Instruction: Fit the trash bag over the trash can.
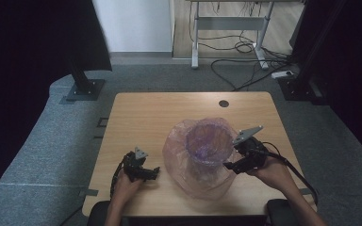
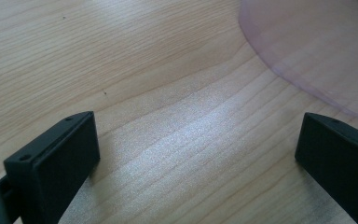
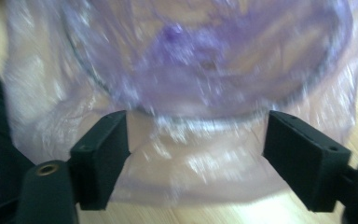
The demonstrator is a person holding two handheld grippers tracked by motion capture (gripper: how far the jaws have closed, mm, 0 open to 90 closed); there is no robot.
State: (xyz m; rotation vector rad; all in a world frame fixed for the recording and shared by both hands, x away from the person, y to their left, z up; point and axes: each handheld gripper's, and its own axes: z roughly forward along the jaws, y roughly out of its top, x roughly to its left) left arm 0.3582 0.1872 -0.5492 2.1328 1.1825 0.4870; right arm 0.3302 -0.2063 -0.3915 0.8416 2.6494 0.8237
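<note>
A round container [image 1: 208, 140] lined with a thin purple plastic bag [image 1: 188, 162] stands on the wooden table [image 1: 141, 117]; the bag drapes over its rim and down onto the tabletop. My right gripper [image 1: 232, 165] is open at the container's right side, and its own view shows the bag-covered rim [image 3: 205, 112] just beyond the jaws, blurred. Left of the bag, my left gripper [image 1: 152, 173] hovers open low over bare wood. The left gripper view has the bag's edge [image 2: 307, 46] at upper right and nothing between the jaws [image 2: 196, 158].
A round cable hole [image 1: 223, 103] sits near the table's far edge. Grey carpet surrounds the table. A desk frame with loose cables [image 1: 245, 47] stands behind, and black stand bases [image 1: 82, 87] flank the far corners.
</note>
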